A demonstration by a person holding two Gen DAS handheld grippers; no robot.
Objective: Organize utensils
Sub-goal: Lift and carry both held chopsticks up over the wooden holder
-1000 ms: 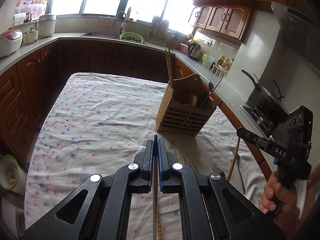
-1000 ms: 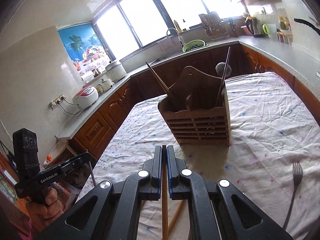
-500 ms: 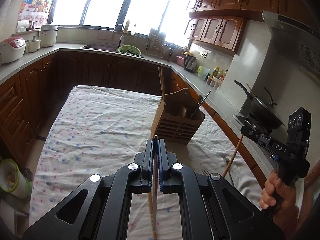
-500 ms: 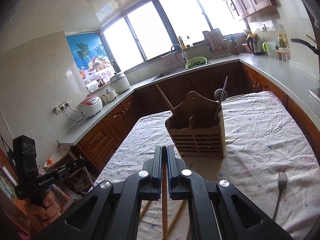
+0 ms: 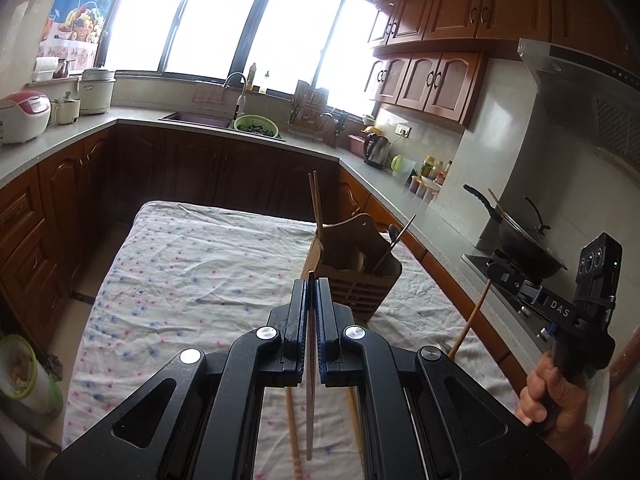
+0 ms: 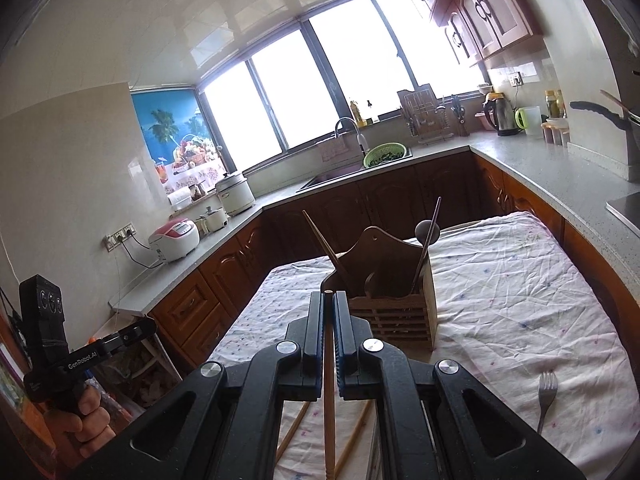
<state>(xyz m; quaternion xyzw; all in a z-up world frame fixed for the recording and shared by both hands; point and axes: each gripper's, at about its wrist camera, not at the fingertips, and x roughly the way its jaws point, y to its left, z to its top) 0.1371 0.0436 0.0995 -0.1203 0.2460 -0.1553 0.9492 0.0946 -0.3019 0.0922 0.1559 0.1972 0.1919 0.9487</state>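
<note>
pinching a slim grey chopstick (image 5: 309,380) between its pressed-together jaws, the left gripper (image 5: 311,280) hangs above the near part of the table (image 5: 192,272), the stick's tip poking out past the fingertips and its long end dangling under the tool; the right gripper (image 6: 328,294) is likewise closed on a wooden chopstick (image 6: 329,412), seen from the left camera as a thin stick (image 5: 468,322) slanting down from the tool held in the right hand (image 5: 556,396); the left hand (image 6: 86,412) grips its own handle off the table's left edge; the wooden utensil holder (image 6: 394,300) stands upright on the flowered cloth toward the middle of the table, nearer its right edge in the left view; a pair of chopsticks (image 5: 316,200) leans out of its left compartment; a dark ladle (image 6: 427,231) and another thin stick rise from its right compartment; a metal fork (image 6: 546,396) lies flat near the near right corner, well apart from the holder; more wooden chopsticks (image 6: 296,424) lie loose on the cloth by the near edge, under the grippers.
</note>
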